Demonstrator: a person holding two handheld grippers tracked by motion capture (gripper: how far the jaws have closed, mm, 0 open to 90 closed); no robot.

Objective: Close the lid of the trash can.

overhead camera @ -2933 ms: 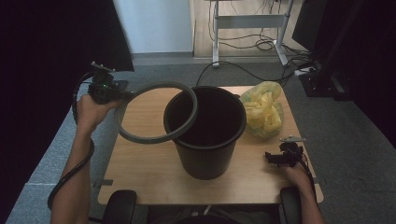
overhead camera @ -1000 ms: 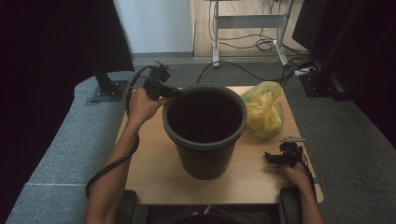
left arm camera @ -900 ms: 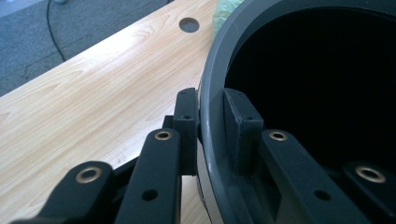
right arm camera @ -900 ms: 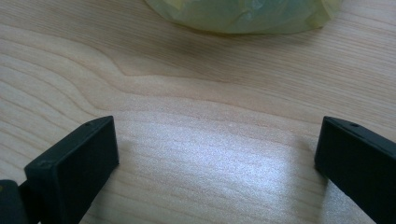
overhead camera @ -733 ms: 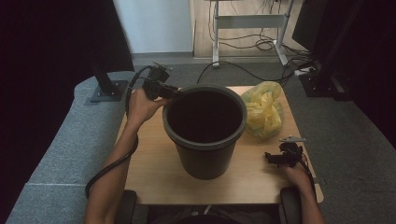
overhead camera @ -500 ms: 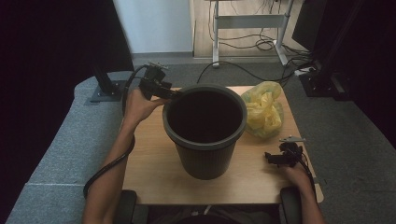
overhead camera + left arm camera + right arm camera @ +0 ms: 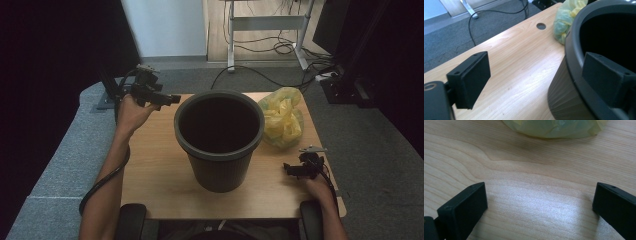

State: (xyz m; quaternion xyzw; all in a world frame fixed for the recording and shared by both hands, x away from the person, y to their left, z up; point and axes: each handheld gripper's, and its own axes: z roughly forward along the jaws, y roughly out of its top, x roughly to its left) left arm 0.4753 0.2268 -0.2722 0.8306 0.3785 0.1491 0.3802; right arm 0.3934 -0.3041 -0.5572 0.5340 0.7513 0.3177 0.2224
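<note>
In the high view the left gripper [image 7: 170,98] hangs just beside the bin [image 7: 219,140], at its far left edge, jaws spread and empty. A few seconds back it carried a grey ring toward the bin; now the ring sits seated around the bin's rim [image 7: 220,95], and the hand has drawn a little away from where it pressed a second ago. The right gripper [image 7: 288,169] rests on the table [image 7: 150,170] near the front right, unchanged, with the yellow bag [image 7: 283,117] beyond it. In the left gripper view the jaws have just been opening, with nothing between them; the bin's rim [image 7: 574,47] passes behind the right-hand jaw without being pinched. In the right gripper view the jaws stand wide over bare wood, the bag [image 7: 554,127] ahead. My reading: the ring is fitted and let go, so that step looks finished.
</note>
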